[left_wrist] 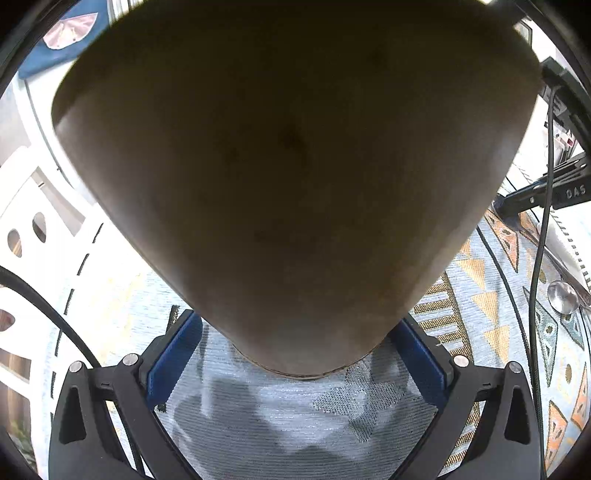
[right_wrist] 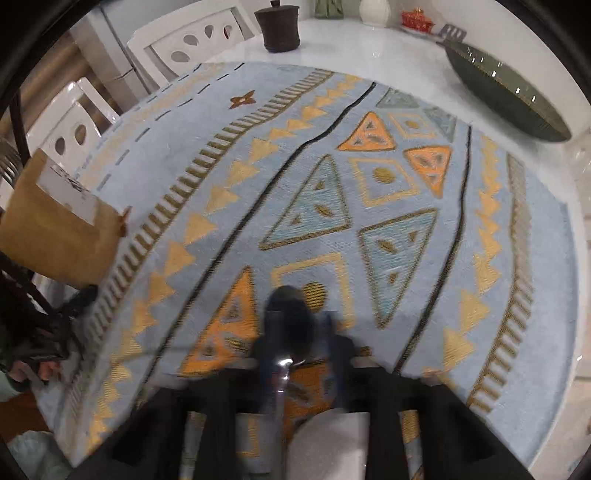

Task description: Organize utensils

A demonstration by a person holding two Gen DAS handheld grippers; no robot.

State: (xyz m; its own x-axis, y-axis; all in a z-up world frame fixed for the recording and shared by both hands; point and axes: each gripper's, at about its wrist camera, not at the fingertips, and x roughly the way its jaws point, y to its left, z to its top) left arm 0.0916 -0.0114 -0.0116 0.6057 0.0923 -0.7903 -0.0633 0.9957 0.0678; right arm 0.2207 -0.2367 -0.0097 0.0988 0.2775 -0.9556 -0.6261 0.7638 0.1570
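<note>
**Cardboard box held, spoon pinched**

Cardboard fills the left view: the left gripper clamps the brown box. The right gripper, nearly closed, nips a spoon over the patterned mat. Stowing it likely remains.

white table | patterned cloth; dark pot; green dish

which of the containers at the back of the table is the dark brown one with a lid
The ribbed dark brown pot with a knobbed lid, leftmost at the back; the white vase and small red dish stand to its right.
</note>
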